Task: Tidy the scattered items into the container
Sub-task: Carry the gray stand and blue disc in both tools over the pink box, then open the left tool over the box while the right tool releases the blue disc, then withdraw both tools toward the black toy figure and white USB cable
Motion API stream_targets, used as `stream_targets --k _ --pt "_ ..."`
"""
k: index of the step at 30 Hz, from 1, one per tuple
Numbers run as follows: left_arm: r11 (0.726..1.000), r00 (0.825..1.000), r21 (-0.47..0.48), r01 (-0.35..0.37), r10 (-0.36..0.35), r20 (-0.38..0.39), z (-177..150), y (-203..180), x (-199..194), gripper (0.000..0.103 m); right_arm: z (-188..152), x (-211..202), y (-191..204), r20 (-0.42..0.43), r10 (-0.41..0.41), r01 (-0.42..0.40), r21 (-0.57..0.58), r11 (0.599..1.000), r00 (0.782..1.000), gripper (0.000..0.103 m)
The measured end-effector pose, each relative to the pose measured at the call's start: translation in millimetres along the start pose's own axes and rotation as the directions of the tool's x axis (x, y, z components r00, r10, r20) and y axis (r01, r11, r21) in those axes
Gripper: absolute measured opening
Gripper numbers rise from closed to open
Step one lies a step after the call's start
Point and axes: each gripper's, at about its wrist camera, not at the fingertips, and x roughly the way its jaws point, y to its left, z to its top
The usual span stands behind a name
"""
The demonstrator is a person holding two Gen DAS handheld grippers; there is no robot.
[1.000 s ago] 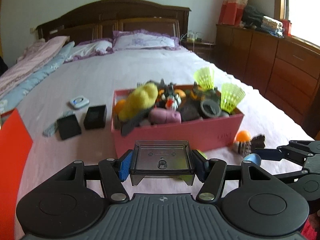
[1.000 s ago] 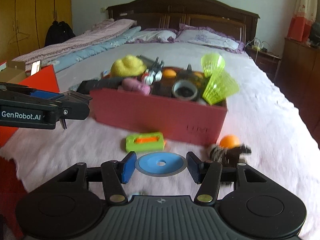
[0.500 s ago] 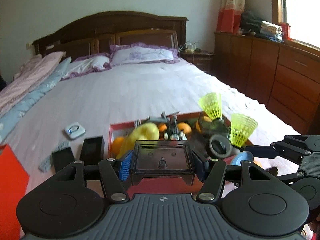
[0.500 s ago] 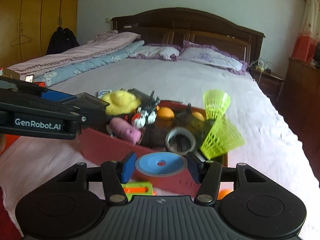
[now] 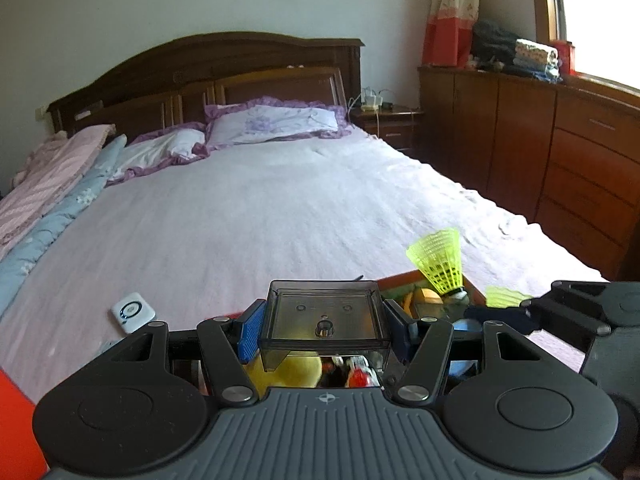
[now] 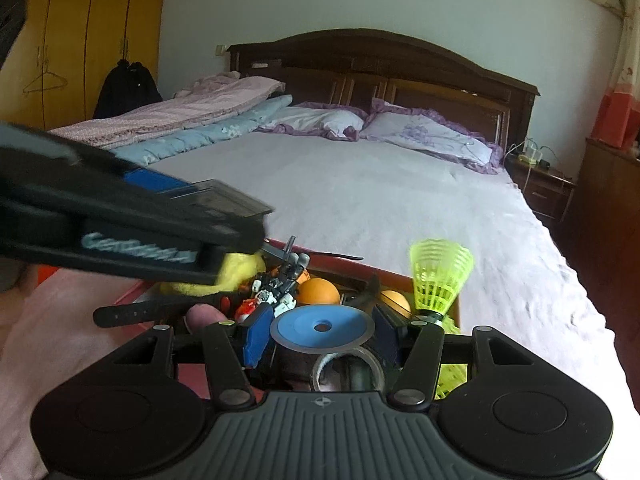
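My left gripper (image 5: 324, 322) is shut on a clear smoky plastic box (image 5: 324, 312) and holds it above the red container (image 5: 400, 282). My right gripper (image 6: 322, 330) is shut on a blue disc (image 6: 322, 326) and holds it over the same container (image 6: 400, 276). The container is full of items: a yellow plush (image 6: 240, 270), orange balls (image 6: 318, 292), a toy robot (image 6: 280, 284), a tape roll (image 6: 348, 372) and neon shuttlecocks (image 6: 438, 276). The left gripper also shows in the right wrist view (image 6: 132, 236), close on the left.
A small white device (image 5: 133, 313) lies on the bedsheet left of the container. A red object (image 5: 12, 412) stands at the far left edge. Pillows (image 5: 272, 120) and the headboard are at the far end. A wooden dresser (image 5: 560, 152) runs along the right.
Both grippers have risen and moved forward over the red container, each still holding its item. The items on the sheet in front of the container have dropped out of view.
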Motion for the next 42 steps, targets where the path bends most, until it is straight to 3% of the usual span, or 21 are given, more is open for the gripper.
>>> stream_targets --k 4,8,10,22,31,42 --pt "1.000 1.000 0.014 -0.009 0.009 -0.022 5.5 1.8 19.0 0.061 5.5 17.2 0.7 -0.004 -0.012 0.012 -0.003 1.000 1.000 0.057" --pt "0.999 0.998 0.013 -0.033 0.034 -0.047 4.1 4.3 27.5 0.073 7.8 29.9 -3.0 -0.027 -0.011 0.011 0.028 1.000 1.000 0.057" --pt "0.999 0.998 0.007 -0.046 0.046 -0.050 1.0 5.9 26.5 0.074 6.0 32.5 -4.2 -0.033 -0.010 0.011 0.036 0.999 0.999 0.058" --pt "0.997 0.996 -0.016 -0.074 0.074 -0.043 -25.6 5.9 -24.8 0.091 -8.7 -3.9 1.7 -0.006 -0.010 0.010 0.028 1.000 1.000 0.062" --pt "0.994 0.995 -0.080 -0.080 0.074 -0.066 -61.8 2.6 -75.8 0.098 -51.3 -56.5 10.6 -0.070 -0.010 0.013 0.035 0.999 0.998 0.063" --pt "0.982 0.982 -0.171 -0.083 0.052 -0.179 -121.7 -2.6 -115.8 0.099 -122.0 -100.3 33.0 -0.192 0.021 0.000 0.109 0.994 0.981 0.069"
